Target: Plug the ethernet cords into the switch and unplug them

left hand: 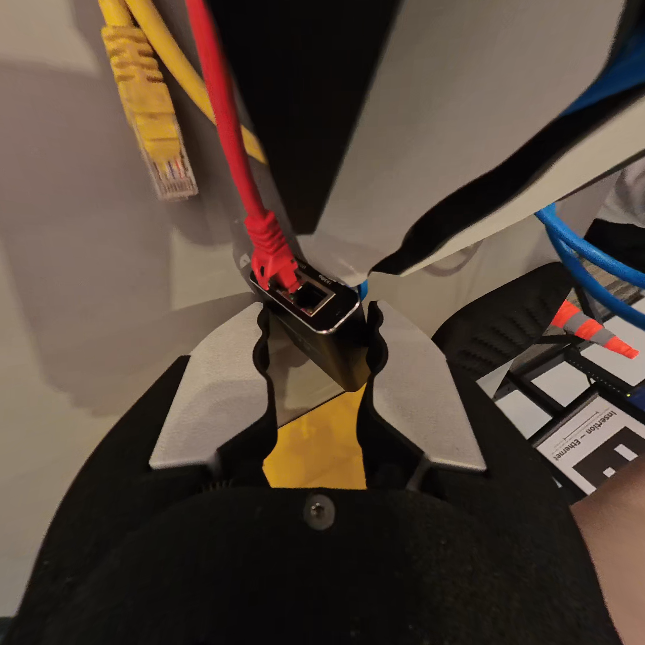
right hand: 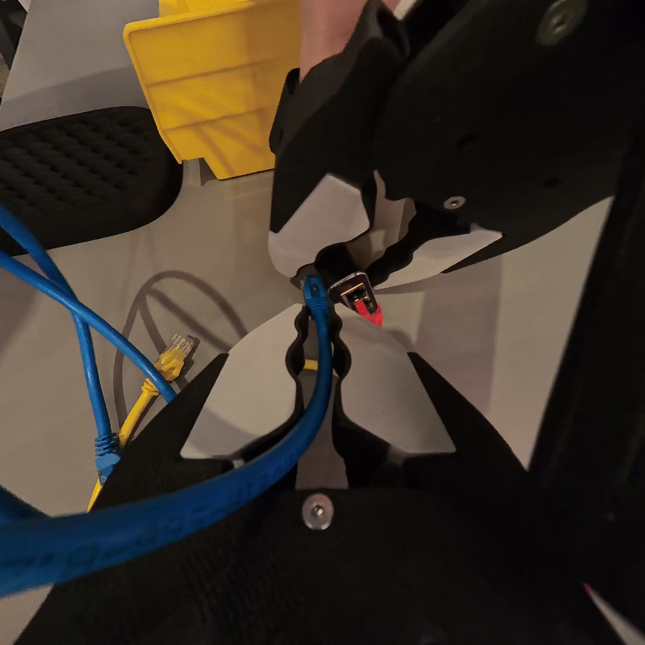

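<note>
Red plug (left hand: 274, 260) in black switch (left hand: 324, 335)

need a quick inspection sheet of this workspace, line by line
surface: pale grey table, bare around the work.
job's things: small black switch held off the table; red cord plugged into one port, the port beside it empty.
clutter: yellow bin behind; orange striped cone off to the side.
grippers: left hand-held gripper shut on the switch; right hand-held gripper shut on the blue cord just behind its plug, the plug tip close beside the switch.
cables: yellow cord loose on the table, unplugged; thin grey cable curled there.
surroundings: black mesh chair seat; printed sheet on a lower surface.
</note>
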Motion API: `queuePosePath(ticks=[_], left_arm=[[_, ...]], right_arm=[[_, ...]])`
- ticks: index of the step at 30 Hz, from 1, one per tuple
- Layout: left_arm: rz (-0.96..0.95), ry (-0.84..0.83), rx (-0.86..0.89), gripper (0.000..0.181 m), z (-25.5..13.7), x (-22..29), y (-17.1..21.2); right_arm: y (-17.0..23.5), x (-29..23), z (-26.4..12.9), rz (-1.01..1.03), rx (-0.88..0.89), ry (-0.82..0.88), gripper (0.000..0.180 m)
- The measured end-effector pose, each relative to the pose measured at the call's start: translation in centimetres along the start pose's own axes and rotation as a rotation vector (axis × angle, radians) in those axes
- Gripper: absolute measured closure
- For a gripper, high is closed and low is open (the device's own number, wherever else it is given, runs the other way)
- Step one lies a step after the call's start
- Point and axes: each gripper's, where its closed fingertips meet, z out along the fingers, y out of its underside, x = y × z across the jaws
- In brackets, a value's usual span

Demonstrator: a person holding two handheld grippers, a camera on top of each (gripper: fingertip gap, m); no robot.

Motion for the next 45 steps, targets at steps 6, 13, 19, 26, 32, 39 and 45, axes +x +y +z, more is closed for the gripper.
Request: queuePosePath(ticks=[6, 13, 19, 26, 32, 39, 45], left_arm=[[-0.051, -0.006, 0.029, 0.128, -0.1, -0.4, 0.4], [-0.073, -0.082, 0.056, 0.129, -0.8, -1.3, 0.8], [-0.125, -0.126, 0.046, 0.127, -1.2, -2.4, 1.6], [-0.145, -0.142, 0.040, 0.128, -1.8, -2.7, 2.0], [-0.135, 0.021, 0.076, 0.128, -1.7, -0.4, 1.9], [-0.080, 0.048, 0.091, 0.146, -1.6, 0.3, 2.2], [-0.077, -0.071, 0.150, 0.149, -1.8, -0.4, 1.3]], right_arm=[[-0.3, 0.2, 0.1, -0.018, 0.015, 0.031, 0.168], [-0.5, 0.5, 0.1, -0.028, 0.037, 0.062, 0.168], [-0.8, 0.6, 0.1, -0.030, 0.051, 0.070, 0.168], [-0.6, 0.7, 0.0, -0.029, 0.052, 0.072, 0.168], [-1.5, 0.4, -1.2, -0.130, 0.103, 0.138, 0.168], [-2.8, 0.2, -3.2, -0.167, 0.186, 0.230, 0.168], [-2.4, 0.7, -3.1, -0.158, 0.176, 0.248, 0.168]])
